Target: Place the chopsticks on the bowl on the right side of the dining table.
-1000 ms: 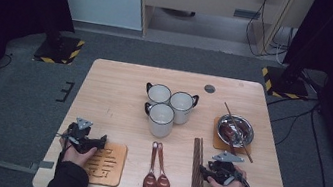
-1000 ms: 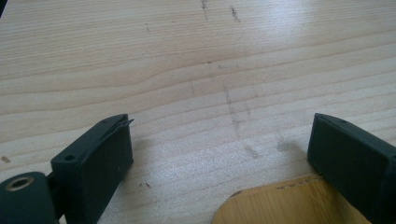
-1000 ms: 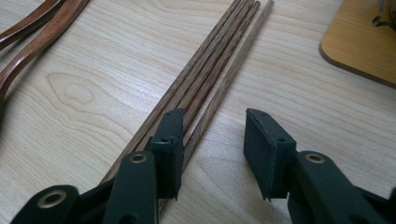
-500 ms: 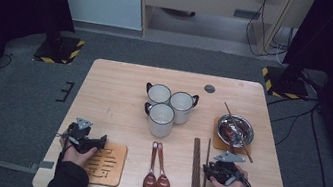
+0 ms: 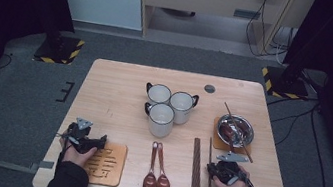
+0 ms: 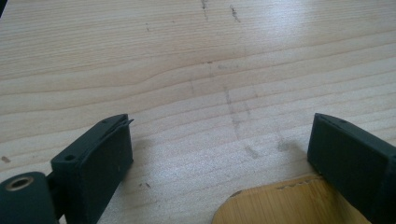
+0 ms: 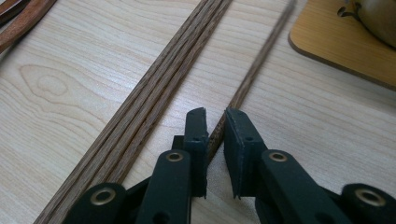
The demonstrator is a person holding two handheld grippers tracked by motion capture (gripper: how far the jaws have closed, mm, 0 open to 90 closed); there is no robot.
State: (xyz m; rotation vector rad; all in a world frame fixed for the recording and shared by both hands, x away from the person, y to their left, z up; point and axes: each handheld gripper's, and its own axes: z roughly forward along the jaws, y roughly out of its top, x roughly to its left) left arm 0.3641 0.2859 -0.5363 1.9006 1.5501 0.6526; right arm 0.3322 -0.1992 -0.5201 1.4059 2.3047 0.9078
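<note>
At the near right of the desk [image 5: 122, 74], the right hand-held gripper [image 7: 215, 122] has just been closing on a lone chopstick [image 7: 261, 60] right of the bundle [image 7: 154, 93]; lifting remains. The left hand-held gripper [image 6: 224, 154] stands wide, empty.

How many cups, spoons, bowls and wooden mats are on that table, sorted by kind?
White enamel mugs with dark rims: 3
Brown wooden spoons: 2
Round metal bowl: 1
Square bamboo mats: 2
Total: 8
</note>
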